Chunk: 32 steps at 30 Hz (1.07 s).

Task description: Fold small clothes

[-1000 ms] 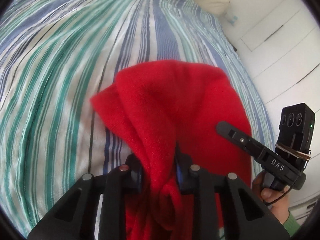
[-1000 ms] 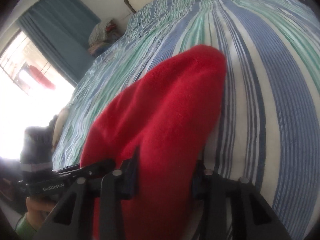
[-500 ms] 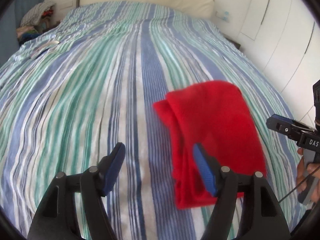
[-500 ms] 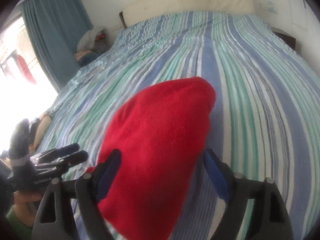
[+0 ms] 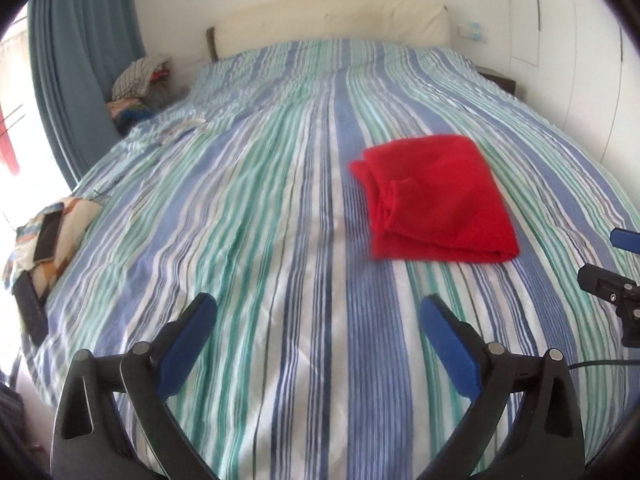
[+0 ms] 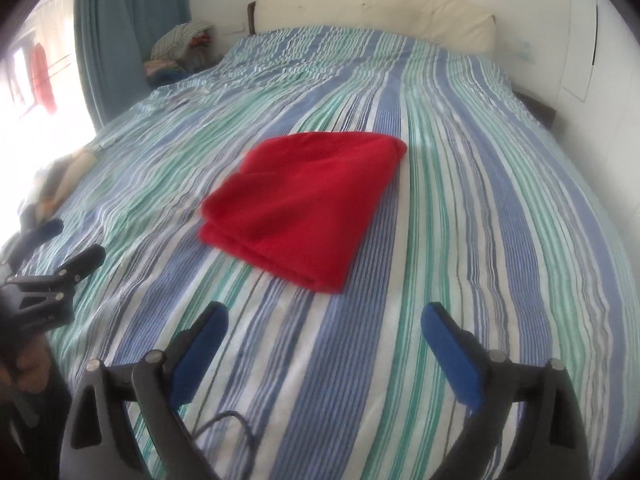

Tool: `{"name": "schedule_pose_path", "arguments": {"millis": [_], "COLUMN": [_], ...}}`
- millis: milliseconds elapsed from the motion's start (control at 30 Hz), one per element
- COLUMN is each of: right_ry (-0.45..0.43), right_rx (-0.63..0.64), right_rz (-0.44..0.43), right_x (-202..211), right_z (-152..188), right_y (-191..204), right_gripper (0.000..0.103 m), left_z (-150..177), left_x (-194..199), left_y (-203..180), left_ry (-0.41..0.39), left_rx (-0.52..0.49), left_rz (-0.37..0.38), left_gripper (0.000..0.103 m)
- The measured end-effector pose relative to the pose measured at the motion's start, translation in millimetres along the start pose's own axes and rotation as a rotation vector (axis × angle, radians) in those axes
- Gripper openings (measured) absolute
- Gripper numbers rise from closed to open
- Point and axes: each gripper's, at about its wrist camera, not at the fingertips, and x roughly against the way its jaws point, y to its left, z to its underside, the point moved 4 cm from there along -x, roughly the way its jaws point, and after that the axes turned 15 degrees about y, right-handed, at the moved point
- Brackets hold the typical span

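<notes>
The red cloth (image 5: 434,196) lies folded on the striped bed (image 5: 256,240), a compact packet with its layered edges at the 9 o'clock side and a clean fold at the 5 o'clock side. In the left wrist view it sits toward 1 o'clock from the camera; in the right wrist view it (image 6: 304,204) sits near 11 o'clock. I judge that this piece is finished: it looks flat and squared, and nothing holds it. Whether more small clothes wait to be folded I cannot tell; a pile of clothes (image 5: 138,80) by the curtain is at the far corner, but it may not belong to the task.

The left gripper (image 5: 316,320) is released. Its jaws have just been opening and now stand wide, with only the sheet visible between them. It touches nothing.

The right gripper (image 6: 326,328) is released too. Its jaws have also just been opening, stand wide, and are empty, with the cloth apart from the pads.
</notes>
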Motion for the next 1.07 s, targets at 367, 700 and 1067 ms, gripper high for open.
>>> {"name": "schedule_pose_path", "arguments": {"millis": [367,700,1067], "right_ry": [0.031,-0.006,-0.016], "right_rx": [-0.082,-0.086,-0.1], "right_rz": [0.044,0.077,0.091], "right_x": [53,89,89], "right_z": [67,79,78], "right_y": [23,41,37], "right_gripper": [0.097,0.097,0.097], "left_z": [50,55,57], "left_x": [44,58,66], "left_y": [-17,-16,-21], "left_ry": [0.051,0.045,0.008], "left_rx": [-0.016,0.007,-0.002], "left_rz": [-0.002,0.012,0.018], "left_gripper": [0.102,0.102,0.102]}}
